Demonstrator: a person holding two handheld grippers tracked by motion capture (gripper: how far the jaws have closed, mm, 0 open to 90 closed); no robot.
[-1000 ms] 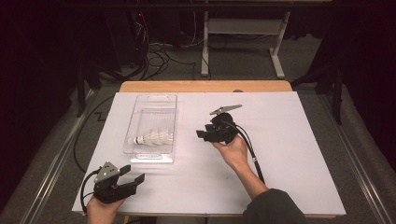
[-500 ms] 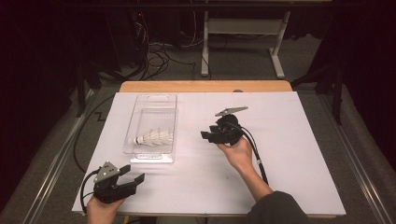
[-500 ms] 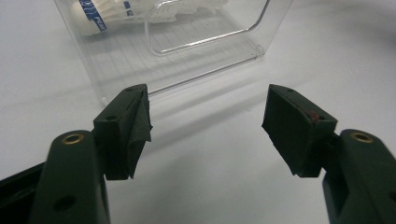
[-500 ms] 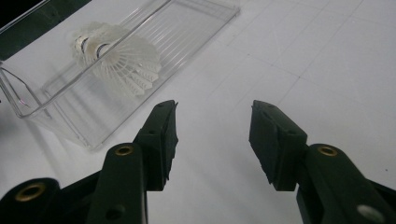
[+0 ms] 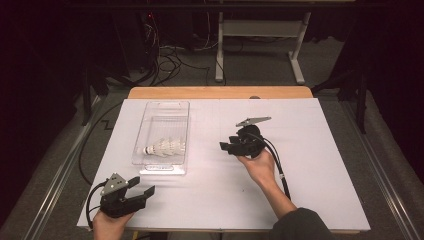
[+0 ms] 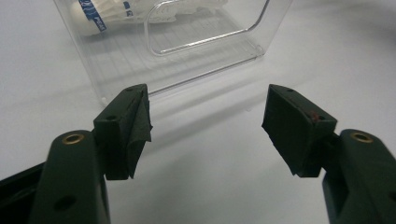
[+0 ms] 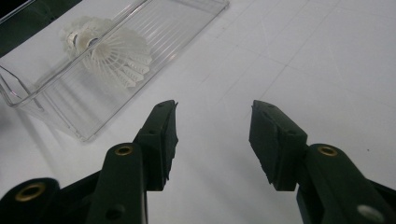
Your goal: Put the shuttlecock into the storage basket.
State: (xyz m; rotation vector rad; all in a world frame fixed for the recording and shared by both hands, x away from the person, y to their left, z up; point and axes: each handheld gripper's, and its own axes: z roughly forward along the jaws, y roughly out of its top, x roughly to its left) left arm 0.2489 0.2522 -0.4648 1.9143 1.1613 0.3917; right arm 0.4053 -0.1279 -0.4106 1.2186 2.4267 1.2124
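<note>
Since both grippers are empty and the shuttlecocks (image 5: 163, 147) lie nested in a row inside the clear tray (image 5: 150, 116), the step in hand looks like a reach into that tray, and it will go best if one gripper comes in from above along the row rather than across the thin plastic wall. Feathers crush easily, so the jaws should close gently on the cork end or the firm base of the skirt.

Nearest the person, the left gripper (image 5: 143, 187) rests low at the front left of the white table (image 5: 320, 200), held from behind by the left hand (image 5: 107, 224), pointing toward the tray's near end; its jaws stand wide apart with nothing between them. In the left gripper view the tray wall sits just beyond the pads (image 6: 134, 126).

Farther in, the right gripper (image 5: 226, 146) is held up off the table by the right hand (image 5: 260, 167), well apart from the tray and aimed left toward it. Its jaws are about half open and hold nothing. How many shuttlecocks are stacked is hard to tell; perhaps three or four.
</note>
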